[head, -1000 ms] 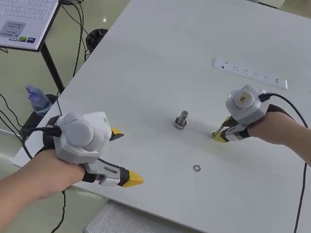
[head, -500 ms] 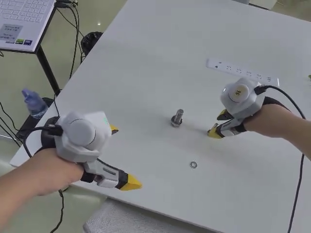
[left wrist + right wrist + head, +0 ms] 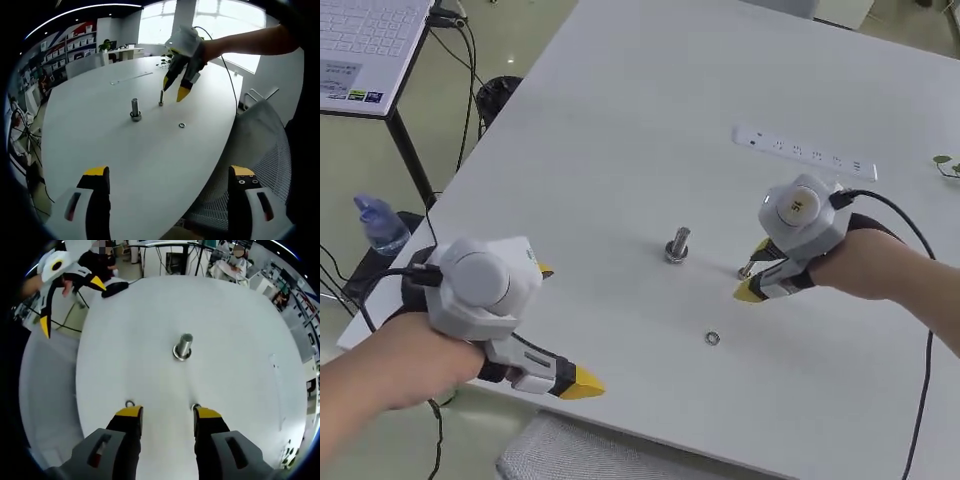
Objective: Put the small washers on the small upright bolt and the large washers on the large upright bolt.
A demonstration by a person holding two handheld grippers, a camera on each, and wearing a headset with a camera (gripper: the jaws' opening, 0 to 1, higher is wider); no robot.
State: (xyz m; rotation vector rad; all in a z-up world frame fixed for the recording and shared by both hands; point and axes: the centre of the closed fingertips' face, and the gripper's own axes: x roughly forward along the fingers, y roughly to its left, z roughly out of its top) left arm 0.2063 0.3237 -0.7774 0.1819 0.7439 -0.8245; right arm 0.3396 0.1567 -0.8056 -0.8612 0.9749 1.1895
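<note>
The right gripper (image 3: 752,270) sits low over the white table (image 3: 620,120), its yellow-tipped jaws parted a moderate way with nothing between them. A yellowish sticker on its round cap carries marks too small to read. The small bolt (image 3: 161,97) stands upright just beside its tips. The left gripper (image 3: 563,325) hangs over the near edge of the table, well apart from the right one, jaws spread wide and empty. The large bolt (image 3: 677,245) stands upright between the two grippers, nearer the right one. A single small washer (image 3: 712,338) lies flat on the bare table, near the right gripper. Farther back lies a white power strip (image 3: 805,153). Off the table's left side sits a laptop (image 3: 365,45) whose stickers cannot be read.
</note>
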